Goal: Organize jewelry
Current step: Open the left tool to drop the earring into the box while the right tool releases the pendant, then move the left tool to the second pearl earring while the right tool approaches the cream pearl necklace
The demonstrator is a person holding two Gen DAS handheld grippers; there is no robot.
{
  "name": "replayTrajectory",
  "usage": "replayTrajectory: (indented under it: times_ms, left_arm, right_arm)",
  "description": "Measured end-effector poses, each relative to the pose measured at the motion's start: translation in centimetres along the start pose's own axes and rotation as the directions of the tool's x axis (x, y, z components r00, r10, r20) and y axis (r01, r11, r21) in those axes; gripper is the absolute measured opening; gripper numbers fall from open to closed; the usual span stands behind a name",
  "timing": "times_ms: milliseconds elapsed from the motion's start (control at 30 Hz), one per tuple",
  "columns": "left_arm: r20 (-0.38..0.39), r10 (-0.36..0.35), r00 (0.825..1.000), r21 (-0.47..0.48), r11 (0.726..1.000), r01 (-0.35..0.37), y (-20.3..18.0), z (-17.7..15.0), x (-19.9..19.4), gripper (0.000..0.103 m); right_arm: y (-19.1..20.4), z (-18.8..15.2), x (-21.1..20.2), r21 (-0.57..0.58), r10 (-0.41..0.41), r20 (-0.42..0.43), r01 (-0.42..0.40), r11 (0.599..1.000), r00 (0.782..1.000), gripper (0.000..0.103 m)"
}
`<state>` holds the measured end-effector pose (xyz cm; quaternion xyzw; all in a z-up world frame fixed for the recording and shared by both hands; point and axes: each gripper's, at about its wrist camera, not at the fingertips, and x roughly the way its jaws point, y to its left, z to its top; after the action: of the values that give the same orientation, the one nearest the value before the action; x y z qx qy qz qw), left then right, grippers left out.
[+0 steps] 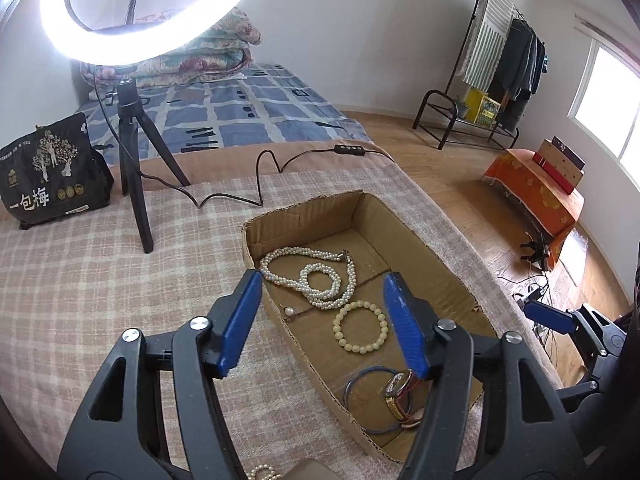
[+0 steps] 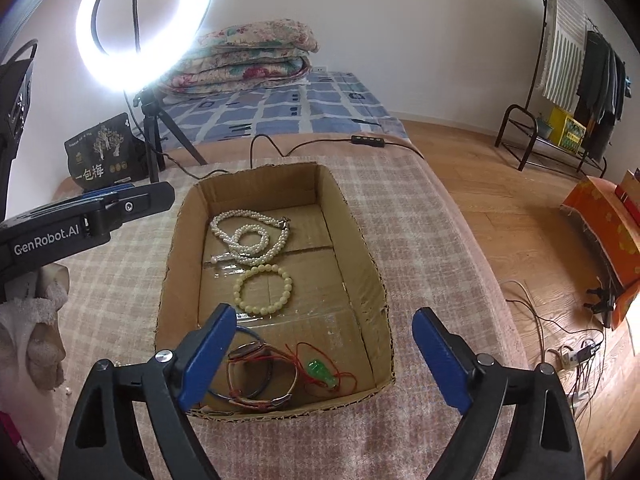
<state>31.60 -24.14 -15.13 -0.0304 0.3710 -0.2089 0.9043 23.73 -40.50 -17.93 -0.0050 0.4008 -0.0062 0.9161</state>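
An open cardboard box (image 2: 364, 248) sits on the checked blanket, and the jewelry lies flat on its floor. At the far end is a coiled white pearl necklace (image 2: 250, 236), with a pale yellow bead bracelet (image 2: 263, 289) just nearer. At the near end a watch (image 2: 260, 376) overlaps a blue bangle (image 1: 360, 404), beside a green pendant on red cord (image 2: 322, 372).

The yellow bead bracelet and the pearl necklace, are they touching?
Apart. The right wrist view shows bare cardboard between the yellow bead bracelet and the pearl necklace.

Each tool (image 1: 322, 322) (image 2: 324, 352) has black arms, blue pads (image 1: 240, 320) and shiny round screws (image 2: 164, 357). White "GenRobot.AI" letters.
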Motion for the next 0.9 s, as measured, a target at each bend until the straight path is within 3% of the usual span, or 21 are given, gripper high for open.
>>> replayTrajectory:
  times_ms: [367,767,900]
  left_arm:
    - [0.029,0.015,0.999,0.024,1.0,-0.016,0.8,-0.2,-3.0,0.067]
    - [0.073,0.043,0.996,0.011,0.999,-0.044,4.4,-0.5,-8.0,0.067]
    - [0.076,0.054,0.996,0.005,0.999,-0.054,6.0,-1.1,-9.4,0.067]
  right_arm:
    - [0.9,0.2,-2.0,-0.023,-0.004,0.034,0.005,1.0,0.999,0.095]
    - [3.6,0.2,-4.8,-0.038,0.055,0.092,-0.052,0.998,0.994,0.095]
    - [4.9,0.0,-6.0,-0.055,0.088,0.147,-0.08,0.995,0.985,0.095]
